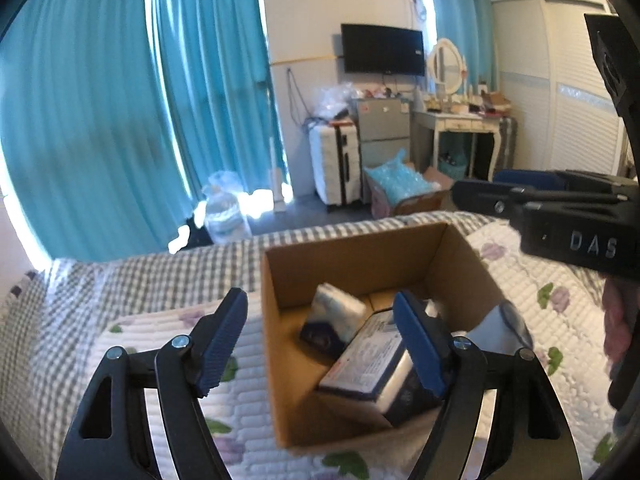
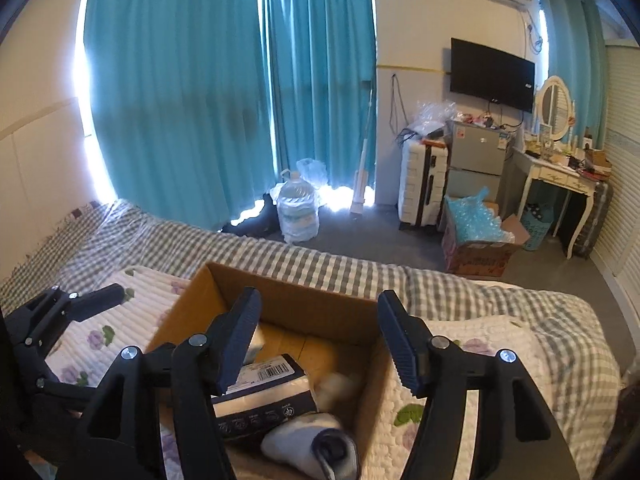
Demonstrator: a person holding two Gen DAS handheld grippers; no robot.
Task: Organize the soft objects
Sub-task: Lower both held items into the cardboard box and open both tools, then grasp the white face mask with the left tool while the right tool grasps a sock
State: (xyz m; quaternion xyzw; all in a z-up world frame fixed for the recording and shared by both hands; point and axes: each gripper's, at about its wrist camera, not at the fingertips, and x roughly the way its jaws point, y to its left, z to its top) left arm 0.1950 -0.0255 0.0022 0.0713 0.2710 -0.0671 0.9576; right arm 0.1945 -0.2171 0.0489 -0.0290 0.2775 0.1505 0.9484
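The left gripper (image 1: 320,344) is hanging over the near left corner of the cardboard box (image 1: 352,256), its fingers spread wide and holding nothing. The right gripper (image 2: 320,340) is hovering over the same box from the other side, also wide apart and empty. I judge that the putting-in step is just finishing, or that the task is close to its end, since I am seeing no soft object lying loose on the quilt (image 2: 480,344) around the box.

Inside the box, a wrapped tissue pack (image 2: 264,392) with a barcode label is lying tilted, and a rolled grey sock (image 2: 308,448) is resting against it at the near wall. A smaller wrapped pack (image 1: 340,312) is leaning toward the far corner, and something pale and fluffy (image 2: 336,384) is sitting on the bottom; it is too blurred to name.

The next move probably calls for searching the bed for another soft thing, or for pulling both grippers back.
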